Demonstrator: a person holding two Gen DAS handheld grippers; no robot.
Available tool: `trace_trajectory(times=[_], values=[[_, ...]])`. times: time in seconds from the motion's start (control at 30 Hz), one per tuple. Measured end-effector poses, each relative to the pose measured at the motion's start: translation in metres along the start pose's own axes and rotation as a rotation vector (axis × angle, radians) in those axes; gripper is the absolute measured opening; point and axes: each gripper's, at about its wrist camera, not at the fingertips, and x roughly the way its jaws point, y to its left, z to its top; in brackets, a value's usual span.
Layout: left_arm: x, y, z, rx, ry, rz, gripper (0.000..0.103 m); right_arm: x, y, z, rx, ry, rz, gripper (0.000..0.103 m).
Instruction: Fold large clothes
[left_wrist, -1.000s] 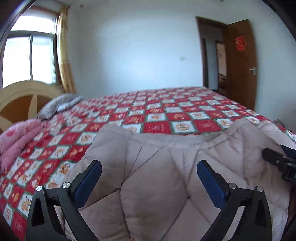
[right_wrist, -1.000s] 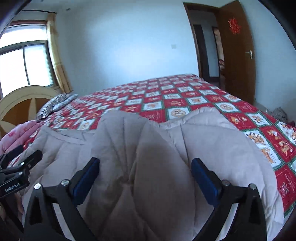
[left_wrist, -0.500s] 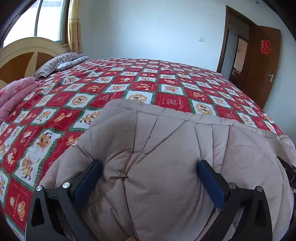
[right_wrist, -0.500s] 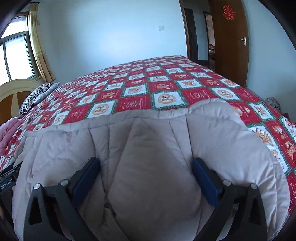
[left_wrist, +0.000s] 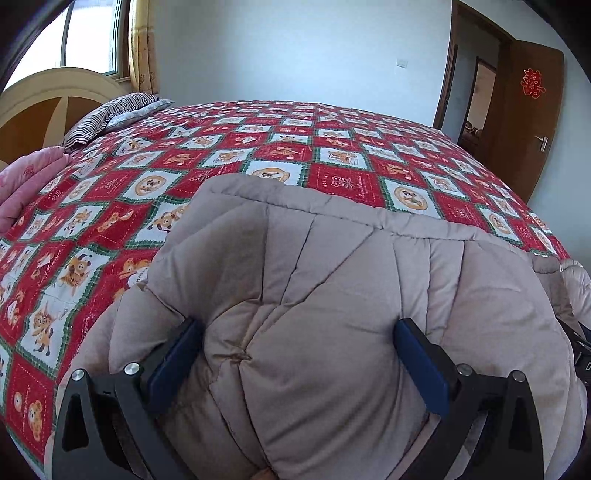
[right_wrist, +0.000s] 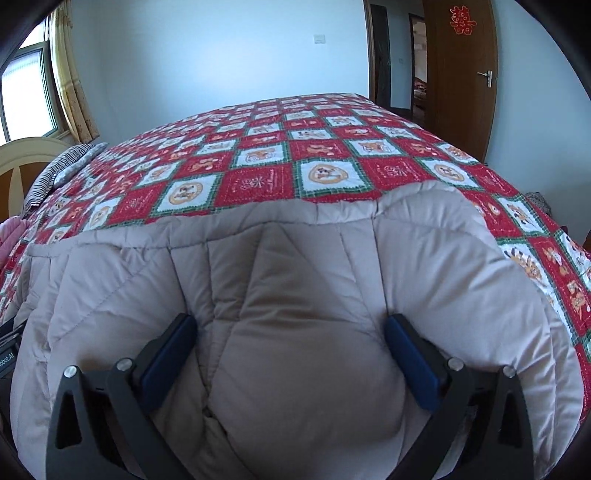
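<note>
A thick beige quilted garment (left_wrist: 332, 258) lies bunched on the near part of the bed, its far seam edge resting on the red patterned bedspread (left_wrist: 258, 147). My left gripper (left_wrist: 297, 332) is shut on a puffy fold of it, which bulges between the blue pads (left_wrist: 173, 362). In the right wrist view the same garment (right_wrist: 295, 258) fills the lower half. My right gripper (right_wrist: 289, 325) is shut on another thick fold near the garment's right end. Each gripper's black body shows at the edge of the other's view.
The red, white and green bedspread (right_wrist: 332, 147) stretches away beyond the garment. Pink bedding (left_wrist: 26, 177) and a striped pillow (left_wrist: 107, 118) lie by the headboard (left_wrist: 48, 96) at left. A brown door (right_wrist: 461, 74) stands open at far right.
Both grippers have carried the garment forward and down over the bed. Its far edge now lies flatter and more spread on the bedspread; both views have tipped downward.
</note>
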Motion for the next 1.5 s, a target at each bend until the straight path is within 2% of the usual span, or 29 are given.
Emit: trace_trajectory(times=[0.47,0.87,1.0,1.1,1.23,1.3,1.37,1.5], values=[[0.005,-0.001,0.0,0.007,0.016,0.012,0.102,0.011,0.009,-0.001,-0.05,0.056,-0.066,0.103],[0.006,-0.003,-0.001,0.015,0.019,0.025,0.102,0.011,0.013,0.0,-0.072,0.068,-0.097,0.103],[0.006,-0.004,-0.001,0.019,0.019,0.031,0.102,-0.015,0.011,0.001,-0.024,0.033,-0.086,0.103],[0.006,-0.004,-0.001,0.017,0.017,0.028,0.102,-0.057,0.03,-0.001,-0.012,-0.064,0.009,0.103],[0.004,0.0,-0.002,-0.001,0.011,0.009,0.102,-0.071,0.061,-0.016,-0.047,-0.064,0.108,0.103],[0.003,0.002,-0.002,-0.008,0.008,0.003,0.102,-0.058,0.073,-0.029,-0.111,-0.031,0.075,0.103],[0.002,0.003,-0.003,-0.015,0.004,-0.006,0.102,-0.043,0.071,-0.04,-0.12,-0.005,0.058,0.103],[0.002,0.005,-0.002,-0.023,0.003,-0.019,0.102,-0.033,0.071,-0.05,-0.15,-0.008,0.027,0.103]])
